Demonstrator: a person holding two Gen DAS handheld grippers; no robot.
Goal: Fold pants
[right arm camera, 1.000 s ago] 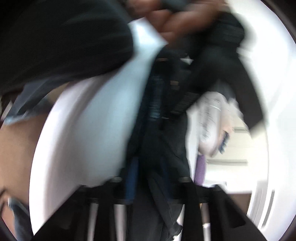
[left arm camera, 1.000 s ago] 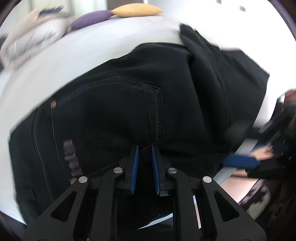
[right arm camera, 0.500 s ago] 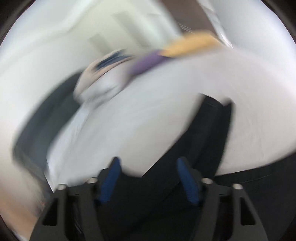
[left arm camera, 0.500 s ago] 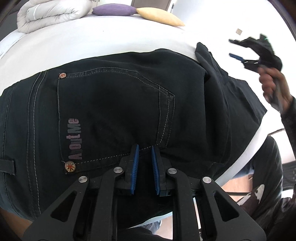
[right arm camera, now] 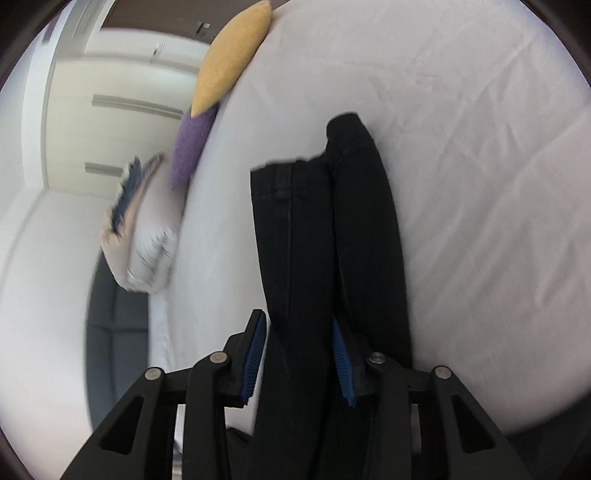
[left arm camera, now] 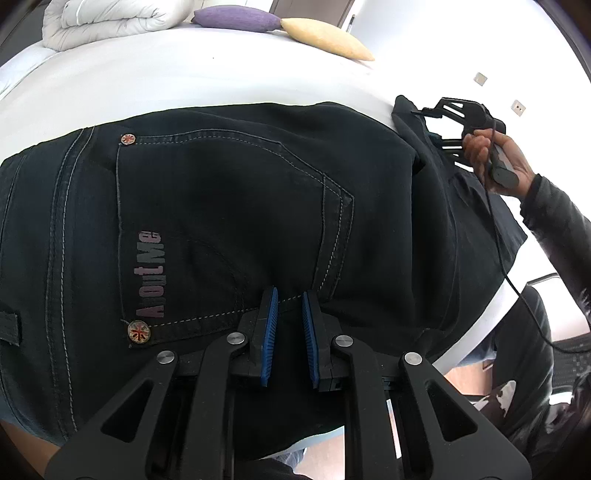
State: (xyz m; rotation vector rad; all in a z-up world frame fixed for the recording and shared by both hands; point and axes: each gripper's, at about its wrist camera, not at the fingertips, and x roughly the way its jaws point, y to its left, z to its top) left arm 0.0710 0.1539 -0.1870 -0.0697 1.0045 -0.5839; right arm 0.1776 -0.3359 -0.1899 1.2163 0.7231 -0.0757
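Black pants [left arm camera: 221, 206] lie across a white bed [left arm camera: 184, 74], back pocket with a printed logo facing up. My left gripper [left arm camera: 288, 295] is shut on a pinch of fabric just below that pocket's corner. At the right of the left wrist view, a hand holds my right gripper [left arm camera: 436, 122] over the leg end of the pants. In the right wrist view the two legs [right arm camera: 325, 240] lie side by side and run away over the sheet [right arm camera: 461, 147]. My right gripper [right arm camera: 297, 332] straddles one leg and its jaws are closing, with the cloth between the pads.
At the head of the bed lie a purple cushion [left arm camera: 232, 16], a yellow cushion [left arm camera: 325, 38] and a folded white duvet [left arm camera: 103, 18]. The bed's near edge runs close behind the pants, and a person's dark sleeve [left arm camera: 554, 229] reaches in from the right.
My right gripper swung away from beside my left gripper to the leg end, and its jaws came in around a leg. My left gripper kept its grip while its view rolled.
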